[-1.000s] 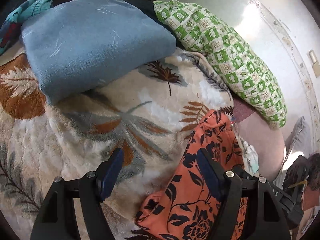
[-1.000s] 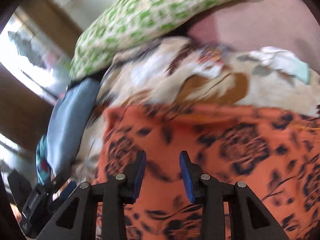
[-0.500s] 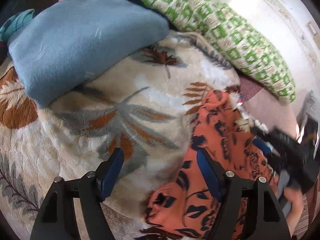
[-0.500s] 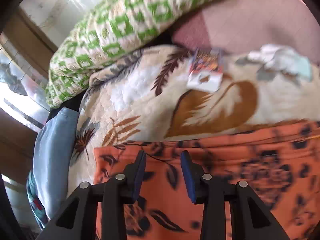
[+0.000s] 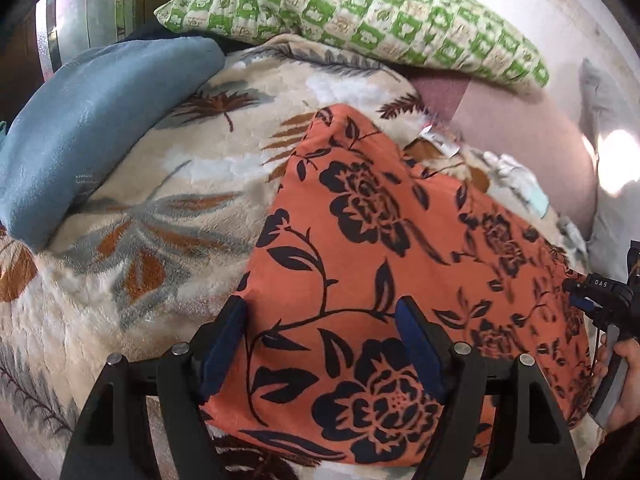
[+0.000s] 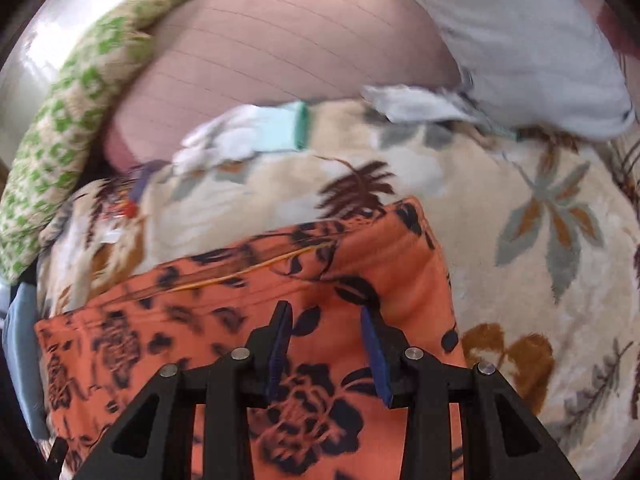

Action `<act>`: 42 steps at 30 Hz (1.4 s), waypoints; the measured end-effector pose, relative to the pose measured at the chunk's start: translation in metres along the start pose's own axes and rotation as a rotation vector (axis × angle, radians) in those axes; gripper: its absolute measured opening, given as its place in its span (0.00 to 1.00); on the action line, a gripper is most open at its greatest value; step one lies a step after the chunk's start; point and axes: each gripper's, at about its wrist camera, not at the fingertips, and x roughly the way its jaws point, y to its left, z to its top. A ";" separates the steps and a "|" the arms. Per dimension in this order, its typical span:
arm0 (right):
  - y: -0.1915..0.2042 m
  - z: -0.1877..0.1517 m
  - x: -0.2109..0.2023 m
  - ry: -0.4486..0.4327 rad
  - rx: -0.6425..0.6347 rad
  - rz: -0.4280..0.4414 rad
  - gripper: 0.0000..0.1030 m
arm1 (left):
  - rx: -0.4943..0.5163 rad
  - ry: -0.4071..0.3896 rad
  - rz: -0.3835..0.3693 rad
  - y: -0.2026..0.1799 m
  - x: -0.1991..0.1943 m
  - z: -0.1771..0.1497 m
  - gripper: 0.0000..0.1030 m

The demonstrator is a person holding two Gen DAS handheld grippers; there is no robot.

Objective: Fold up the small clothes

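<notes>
My left hand-held gripper (image 5: pixel 320 344) hangs over the near left part of the orange garment with black flowers (image 5: pixel 400 264), its jaws wide and opening a little more; the cloth lies flat below and between the blue pads (image 5: pixel 224 344), and neither pad pinches it. The garment is spread on the cream leaf-patterned blanket (image 5: pixel 168 184) that covers the bed. My right hand-held gripper (image 6: pixel 326 354) is over the garment's far right corner, near the hem, jaws partly apart with cloth under the gap; the view is blurred, but the pads look clear of the cloth. In the left view that same gripper shows at the right edge, held in my hand (image 5: pixel 624 384). Behind the garment lie a folded blue blanket (image 5: pixel 92 120) at left and a green-checked pillow (image 5: pixel 360 16) across the back. A pale crumpled cloth with a green band (image 6: pixel 256 132) rests at the blanket's far edge, beside a mauve sheet (image 6: pixel 288 44).
</notes>
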 end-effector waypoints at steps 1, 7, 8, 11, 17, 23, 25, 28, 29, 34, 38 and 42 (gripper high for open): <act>-0.004 0.002 0.014 0.013 0.022 0.005 0.39 | 0.004 0.006 0.015 0.001 0.004 0.000 0.78; 0.001 0.011 0.008 -0.062 0.003 0.002 0.43 | -0.109 0.057 0.020 0.024 0.020 0.005 0.88; 0.001 0.009 -0.002 -0.071 -0.001 0.022 0.43 | -0.126 0.040 0.018 0.028 0.015 0.006 0.88; 0.003 -0.010 -0.036 -0.074 -0.035 0.094 0.44 | -0.122 -0.011 0.041 0.030 -0.001 0.006 0.88; 0.023 -0.097 -0.097 -0.054 -0.196 0.218 0.45 | -0.020 -0.035 0.042 0.012 -0.005 -0.001 0.88; -0.001 -0.170 -0.062 0.052 -0.200 0.126 0.52 | 0.037 0.020 0.130 0.017 0.021 -0.007 0.91; -0.011 -0.180 -0.064 -0.015 -0.189 0.186 0.52 | 0.040 0.032 0.128 0.018 0.018 -0.006 0.91; -0.002 -0.170 -0.077 -0.008 -0.182 0.192 0.52 | 0.000 0.008 0.128 0.022 0.003 -0.005 0.90; 0.000 -0.167 -0.082 -0.030 -0.183 0.232 0.52 | 0.001 -0.011 0.134 0.020 -0.003 -0.005 0.90; 0.032 -0.166 -0.095 -0.088 -0.245 0.355 0.52 | 0.111 -0.151 0.029 -0.015 -0.041 -0.017 0.90; 0.067 -0.171 -0.089 -0.075 -0.334 0.375 0.52 | 0.291 -0.116 -0.014 -0.063 -0.028 -0.034 0.90; 0.083 -0.190 -0.067 -0.038 -0.436 0.274 0.52 | 0.413 0.017 0.079 -0.084 0.016 -0.049 0.91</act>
